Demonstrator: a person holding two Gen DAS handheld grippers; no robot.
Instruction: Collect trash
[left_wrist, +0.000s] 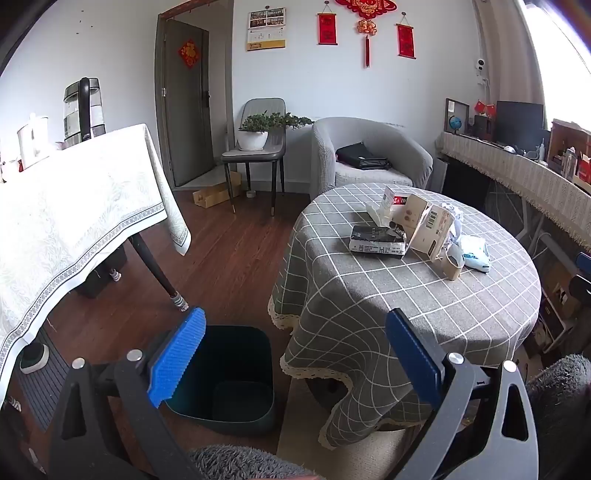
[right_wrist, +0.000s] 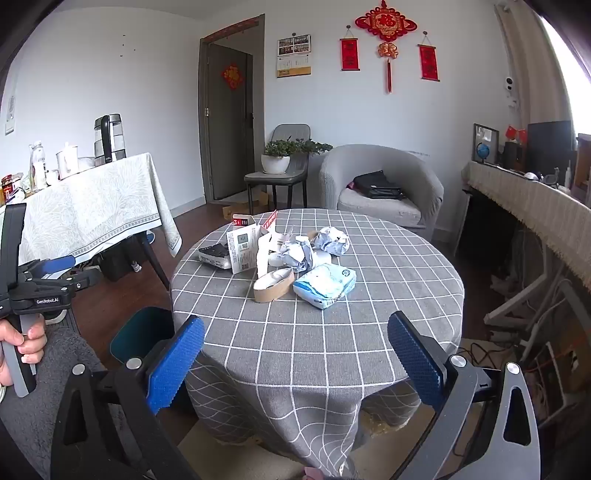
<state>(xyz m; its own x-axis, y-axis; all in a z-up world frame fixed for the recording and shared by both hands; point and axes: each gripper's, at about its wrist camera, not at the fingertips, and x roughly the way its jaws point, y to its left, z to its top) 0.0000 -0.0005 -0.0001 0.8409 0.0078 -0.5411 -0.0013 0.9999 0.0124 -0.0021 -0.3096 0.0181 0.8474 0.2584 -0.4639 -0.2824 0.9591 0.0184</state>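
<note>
A round table with a grey checked cloth (right_wrist: 332, 332) holds a pile of trash: a tissue pack (right_wrist: 325, 282), a cardboard tape roll (right_wrist: 273, 286), crumpled paper (right_wrist: 332, 240), small cartons (right_wrist: 242, 251) and a dark flat box (left_wrist: 376, 240). A dark green bin (left_wrist: 229, 376) stands on the floor left of the table and looks empty. My left gripper (left_wrist: 295, 354) is open above the bin, short of the table edge; it also shows in the right wrist view (right_wrist: 55, 269). My right gripper (right_wrist: 295, 362) is open and empty over the table's near edge.
A rectangular table with a white cloth (left_wrist: 74, 206) stands at the left with a kettle (left_wrist: 83, 107). A chair with a potted plant (left_wrist: 258, 133) and a grey armchair (left_wrist: 369, 155) stand behind. A long shelf (right_wrist: 535, 199) runs along the right wall, with cables below.
</note>
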